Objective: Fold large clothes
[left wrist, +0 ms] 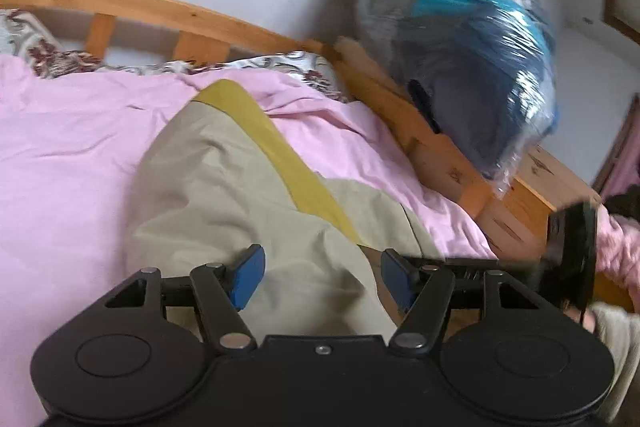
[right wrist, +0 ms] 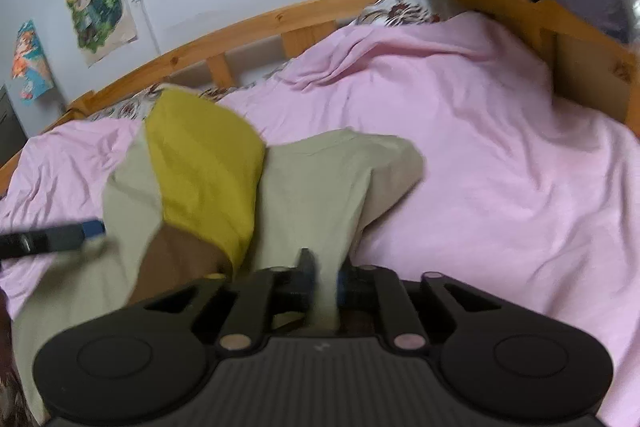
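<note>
Lying on the pink bedsheet (right wrist: 500, 155), the khaki garment (right wrist: 320, 179) with a mustard-yellow panel (right wrist: 204, 163) and a brown patch is spread in the middle of the bed, crumpled and partly doubled over. I judge that the fold is only at its beginning: the cloth is gathered near the front edge and its outline is not yet straight.

In the right wrist view the right gripper (right wrist: 324, 279) has its fingers pressed close together with khaki cloth between them, so it seems to pinch the near edge of the garment. The left gripper (left wrist: 316, 275) has its blue pads (left wrist: 248, 275) wide apart above the fabric, and it grips nothing.

The next move, I think, calls for the left gripper to close on a second edge or corner, so both can lift and lay the cloth flat.

Around the bed stand the wooden bed frame (left wrist: 168, 7), a floral pillow (right wrist: 400, 9) by the rail, and cartoon posters (right wrist: 96, 3) on the wall. A big bundle wrapped in clear plastic (left wrist: 460, 39) rests on the frame at the corner; it may limit the room for swinging the garment on that side.
</note>
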`<state>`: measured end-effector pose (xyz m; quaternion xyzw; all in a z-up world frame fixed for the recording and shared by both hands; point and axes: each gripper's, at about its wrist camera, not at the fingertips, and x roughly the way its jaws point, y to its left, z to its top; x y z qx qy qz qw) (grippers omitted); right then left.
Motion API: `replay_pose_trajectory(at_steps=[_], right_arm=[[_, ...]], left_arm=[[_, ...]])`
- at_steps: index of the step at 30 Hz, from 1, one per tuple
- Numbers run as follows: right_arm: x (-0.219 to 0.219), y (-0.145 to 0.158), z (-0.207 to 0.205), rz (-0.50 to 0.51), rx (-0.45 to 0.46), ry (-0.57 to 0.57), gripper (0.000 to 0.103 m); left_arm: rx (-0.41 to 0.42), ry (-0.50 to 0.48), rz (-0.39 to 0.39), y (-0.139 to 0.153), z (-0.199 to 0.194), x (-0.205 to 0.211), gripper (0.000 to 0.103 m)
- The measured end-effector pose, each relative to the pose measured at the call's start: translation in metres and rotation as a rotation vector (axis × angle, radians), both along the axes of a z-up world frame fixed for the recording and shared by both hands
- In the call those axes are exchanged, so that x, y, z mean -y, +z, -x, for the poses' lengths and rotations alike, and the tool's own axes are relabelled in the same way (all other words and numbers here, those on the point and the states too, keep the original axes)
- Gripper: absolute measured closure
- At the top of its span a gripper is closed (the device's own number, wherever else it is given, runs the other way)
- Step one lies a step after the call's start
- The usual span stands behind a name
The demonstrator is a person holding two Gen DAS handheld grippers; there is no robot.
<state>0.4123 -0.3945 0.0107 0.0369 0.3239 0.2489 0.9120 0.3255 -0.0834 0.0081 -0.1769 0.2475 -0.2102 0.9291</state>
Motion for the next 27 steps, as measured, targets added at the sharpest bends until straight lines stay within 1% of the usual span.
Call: replay_pose_trajectory(at_steps=[1, 2, 3, 4, 5, 6, 7, 9, 10, 12, 13, 14, 15, 16, 17, 19, 21, 22, 23, 24, 25, 26, 27], right_arm=[[0.001, 0.006, 0.001, 0.007, 0.02, -0.021, 0.057], [0.002, 0.013, 0.003, 0.006, 0.05, -0.025, 0.048], [0.002, 0.022, 0.004, -0.004, 0.082, -0.014, 0.045], [0.001, 0.032, 0.004, -0.014, 0.111, -0.003, 0.04], [-0.001, 0.041, 0.002, -0.029, 0.128, 0.017, 0.034], [-0.005, 0.048, -0.003, -0.042, 0.128, 0.046, 0.032], [-0.011, 0.052, -0.009, -0.057, 0.11, 0.089, 0.028], [-0.028, 0.052, -0.029, -0.096, -0.007, 0.194, 0.027], [-0.038, 0.048, -0.039, -0.104, -0.05, 0.219, 0.027], [-0.055, 0.037, -0.055, -0.069, -0.096, 0.211, 0.027], [-0.063, 0.03, -0.063, -0.045, -0.117, 0.201, 0.032], [-0.068, 0.023, -0.068, -0.035, -0.14, 0.203, 0.055], [-0.072, 0.018, -0.071, -0.041, -0.156, 0.217, 0.07], [-0.074, 0.016, -0.071, -0.05, -0.157, 0.232, 0.091], [-0.075, 0.017, -0.067, -0.048, -0.135, 0.23, 0.1], [-0.07, 0.023, -0.059, -0.048, -0.086, 0.219, 0.101], [-0.059, 0.027, -0.047, -0.001, -0.032, 0.164, 0.101], [-0.052, 0.027, -0.041, 0.021, -0.003, 0.136, 0.101], [-0.046, 0.024, -0.036, 0.042, 0.015, 0.103, 0.102], [-0.038, 0.018, -0.034, 0.056, 0.019, 0.06, 0.102], [-0.033, 0.011, -0.031, 0.065, 0.021, 0.028, 0.102], [-0.029, 0.004, -0.029, 0.08, 0.027, 0.004, 0.102], [-0.025, -0.005, -0.028, 0.083, 0.027, -0.008, 0.102]], left_arm=[[0.004, -0.022, 0.0, -0.006, -0.002, -0.001, 0.037], [0.004, -0.04, 0.003, -0.011, -0.006, 0.004, 0.037], [-0.001, -0.054, 0.016, -0.015, -0.005, 0.003, 0.037], [-0.009, -0.065, 0.027, -0.019, -0.006, 0.004, 0.037], [-0.013, -0.075, 0.032, -0.022, -0.008, 0.006, 0.037], [-0.015, -0.081, 0.03, -0.025, -0.007, 0.007, 0.037], [-0.018, -0.085, 0.021, -0.029, -0.008, 0.008, 0.037], [-0.017, -0.091, 0.005, -0.032, -0.006, 0.01, 0.037], [-0.016, -0.092, 0.001, -0.032, -0.007, 0.012, 0.037], [-0.015, -0.091, 0.0, -0.031, -0.006, 0.011, 0.037], [-0.014, -0.093, -0.005, -0.031, -0.006, 0.012, 0.037], [-0.014, -0.093, -0.013, -0.031, -0.006, 0.013, 0.037], [-0.014, -0.093, -0.02, -0.029, -0.006, 0.014, 0.037], [-0.013, -0.091, -0.03, -0.028, -0.006, 0.015, 0.037], [-0.011, -0.089, -0.037, -0.026, -0.005, 0.015, 0.037], [-0.006, -0.082, -0.027, -0.017, -0.002, 0.014, 0.037], [0.018, -0.054, 0.011, -0.006, 0.006, 0.01, 0.036], [0.042, -0.035, 0.022, -0.002, 0.01, 0.009, 0.033], [0.058, -0.011, 0.013, 0.001, 0.013, 0.009, 0.031], [0.051, 0.02, -0.03, 0.002, 0.013, 0.013, 0.031], [0.034, 0.038, -0.084, 0.001, 0.011, 0.019, 0.038], [0.045, 0.032, -0.112, -0.002, 0.011, 0.023, 0.042], [0.052, 0.024, -0.14, -0.006, 0.011, 0.027, 0.042]])
